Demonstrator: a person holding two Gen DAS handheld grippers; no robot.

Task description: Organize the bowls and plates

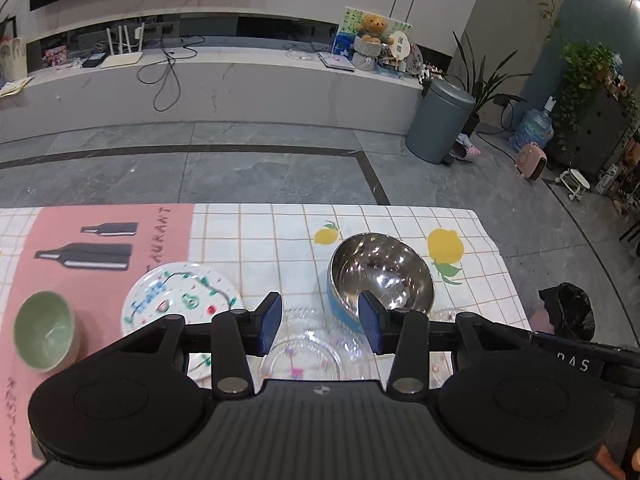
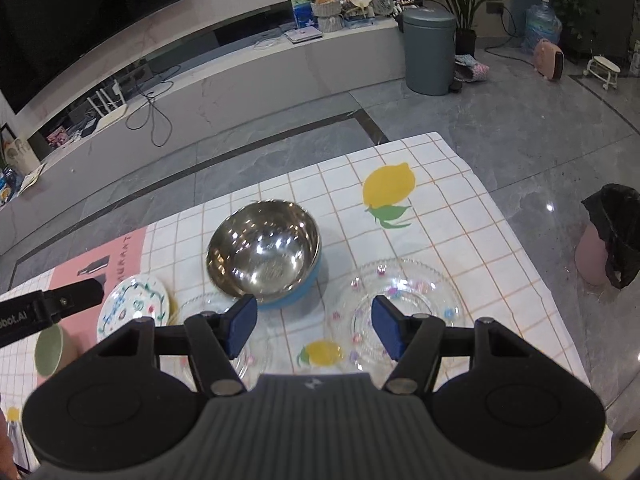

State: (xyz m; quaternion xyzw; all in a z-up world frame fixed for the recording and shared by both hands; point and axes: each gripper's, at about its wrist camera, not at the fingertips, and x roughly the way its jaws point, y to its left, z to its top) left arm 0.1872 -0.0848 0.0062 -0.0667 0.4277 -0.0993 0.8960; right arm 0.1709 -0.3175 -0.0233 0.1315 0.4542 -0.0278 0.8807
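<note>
Low in both wrist views, left gripper (image 1: 320,322) and right gripper (image 2: 314,328) hung part-open, empty, over glass plates (image 2: 400,304); probably lining up a pickup.

The left gripper's body hid the near half of the glass plate (image 1: 304,354) below its fingers. The green bowl (image 2: 47,350) was partly hidden behind the right gripper's housing.
</note>
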